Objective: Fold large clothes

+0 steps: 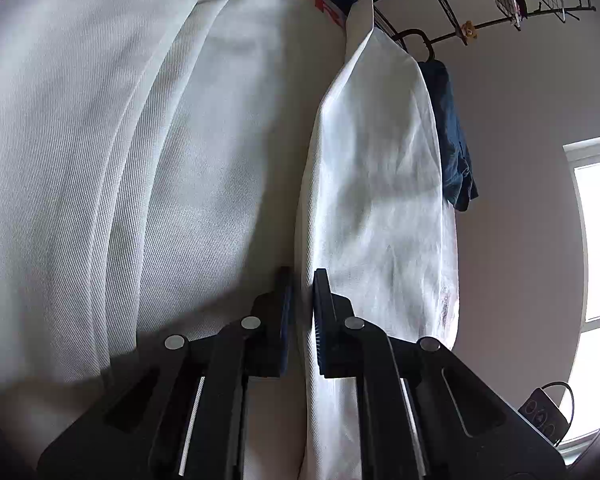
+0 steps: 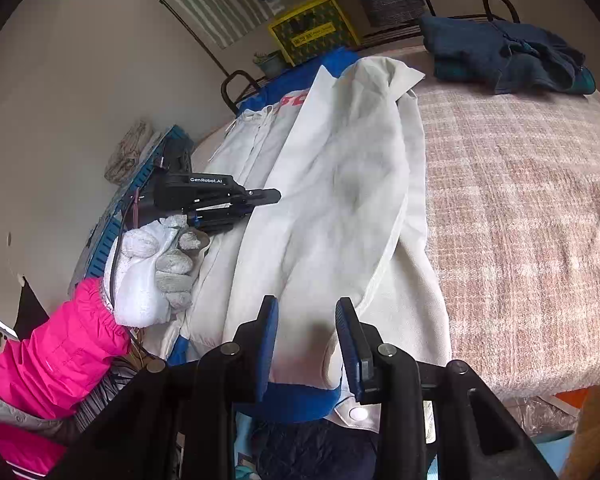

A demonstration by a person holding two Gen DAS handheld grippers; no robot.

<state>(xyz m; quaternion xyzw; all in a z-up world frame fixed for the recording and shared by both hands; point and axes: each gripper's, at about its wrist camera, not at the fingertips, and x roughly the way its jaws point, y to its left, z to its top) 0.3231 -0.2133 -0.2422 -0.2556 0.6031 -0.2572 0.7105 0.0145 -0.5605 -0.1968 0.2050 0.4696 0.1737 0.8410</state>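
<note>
White jacket on the bed, left tongs pinching a fold

The jacket (image 2: 332,184) lay on the bed (image 2: 520,220), its long axis running from the near edge, where a blue hem showed, toward the far rail; a white panel was folded over along that length. The left tongs (image 1: 303,312) stood narrow, pads pressed on a raised ridge of the white cloth. In the right wrist view the left tongs (image 2: 274,196) pointed level across the jacket's left side, carried by a gloved hand (image 2: 156,268) in a pink sleeve (image 2: 60,352). The right tongs (image 2: 306,340) stood partly apart above the near hem, nothing gripped between the pads. A dark garment (image 2: 508,56) lay at the far corner.
</note>
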